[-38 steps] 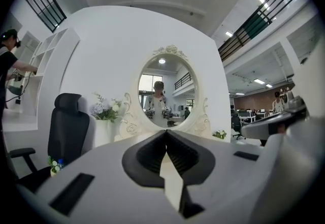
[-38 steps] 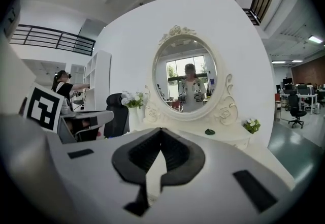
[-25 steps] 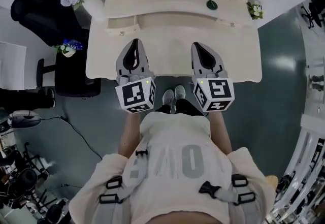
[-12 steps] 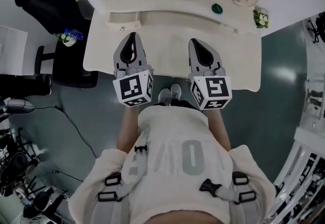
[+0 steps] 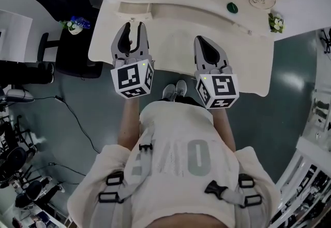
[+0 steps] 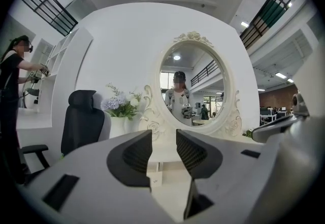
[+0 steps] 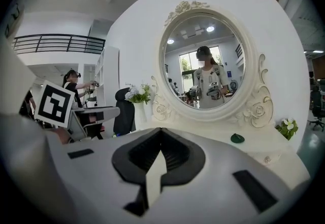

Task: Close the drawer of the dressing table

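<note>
The cream dressing table (image 5: 243, 66) fills the upper head view, with its oval mirror (image 6: 192, 91) upright at the back. Both grippers hang above the tabletop, near its front edge. The right gripper (image 5: 200, 41) has its jaws pressed together on nothing (the tips meet in its own view). The left gripper (image 5: 133, 26) has just been opening its jaws, which stand partly apart with nothing between them. The small drawer (image 5: 135, 13) juts forward from the raised shelf at the table's left. It lies straight ahead of that gap, just beyond the tips.
</note>
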The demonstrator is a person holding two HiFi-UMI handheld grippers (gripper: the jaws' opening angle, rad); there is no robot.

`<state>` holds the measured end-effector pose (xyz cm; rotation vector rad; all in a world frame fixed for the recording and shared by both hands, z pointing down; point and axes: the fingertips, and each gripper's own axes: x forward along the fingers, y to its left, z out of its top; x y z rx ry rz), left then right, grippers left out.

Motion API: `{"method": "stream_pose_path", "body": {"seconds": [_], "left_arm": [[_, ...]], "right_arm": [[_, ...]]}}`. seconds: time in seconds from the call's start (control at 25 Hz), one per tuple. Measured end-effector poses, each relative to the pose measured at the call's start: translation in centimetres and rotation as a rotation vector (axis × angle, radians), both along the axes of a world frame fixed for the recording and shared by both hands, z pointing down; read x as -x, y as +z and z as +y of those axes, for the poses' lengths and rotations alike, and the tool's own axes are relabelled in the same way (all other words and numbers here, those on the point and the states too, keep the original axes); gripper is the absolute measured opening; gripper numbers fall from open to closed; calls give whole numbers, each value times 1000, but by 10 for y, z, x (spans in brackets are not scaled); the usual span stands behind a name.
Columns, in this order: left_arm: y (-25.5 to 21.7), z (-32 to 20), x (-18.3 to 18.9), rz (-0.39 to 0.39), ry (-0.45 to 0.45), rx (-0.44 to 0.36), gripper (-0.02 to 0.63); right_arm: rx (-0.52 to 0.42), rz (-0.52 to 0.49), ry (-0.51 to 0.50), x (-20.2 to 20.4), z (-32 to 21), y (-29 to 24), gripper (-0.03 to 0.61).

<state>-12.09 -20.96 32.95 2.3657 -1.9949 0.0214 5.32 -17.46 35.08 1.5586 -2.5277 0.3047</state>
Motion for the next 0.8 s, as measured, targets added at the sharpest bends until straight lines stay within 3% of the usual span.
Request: {"method": "stream_pose_path", "body": {"seconds": [0.16, 0.36, 0.8], "left_arm": [[12, -15, 18, 43, -7, 32, 194], [62, -46, 40, 30, -8, 167, 261], [185, -93, 82, -69, -73, 449, 262]], "right_arm": [[9, 2, -28, 11, -2, 3, 9], [44, 16, -50, 20, -1, 13, 9], [124, 56, -53, 20, -5, 40, 9]]}}
